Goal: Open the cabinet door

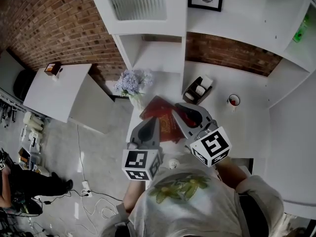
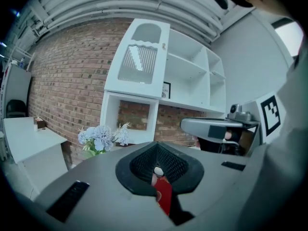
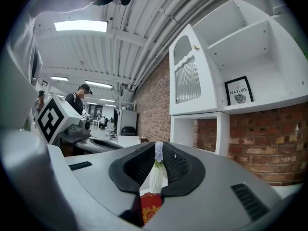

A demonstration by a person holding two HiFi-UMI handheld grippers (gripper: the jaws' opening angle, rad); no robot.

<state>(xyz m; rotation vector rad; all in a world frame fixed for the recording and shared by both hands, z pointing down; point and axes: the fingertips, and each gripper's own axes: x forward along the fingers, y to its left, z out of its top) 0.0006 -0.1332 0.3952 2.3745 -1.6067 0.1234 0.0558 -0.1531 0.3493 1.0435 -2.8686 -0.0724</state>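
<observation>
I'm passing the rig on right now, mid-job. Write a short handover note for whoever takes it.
Left tool: shut, empty.
Right tool: shut, empty.
Both are held over the counter, above the red book, well short of the cabinet.
Cabinet door: ribbed glass, closed, with a small knob near its edge.
Done: nothing yet.
Left: bring a tool to the knob, open it, grip, and swing the door open.

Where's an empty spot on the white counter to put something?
The counter is bare to the right of the mug. The low table at the left is mostly bare too. It is crowded where the flowers, red book and caddy sit close together.
</observation>
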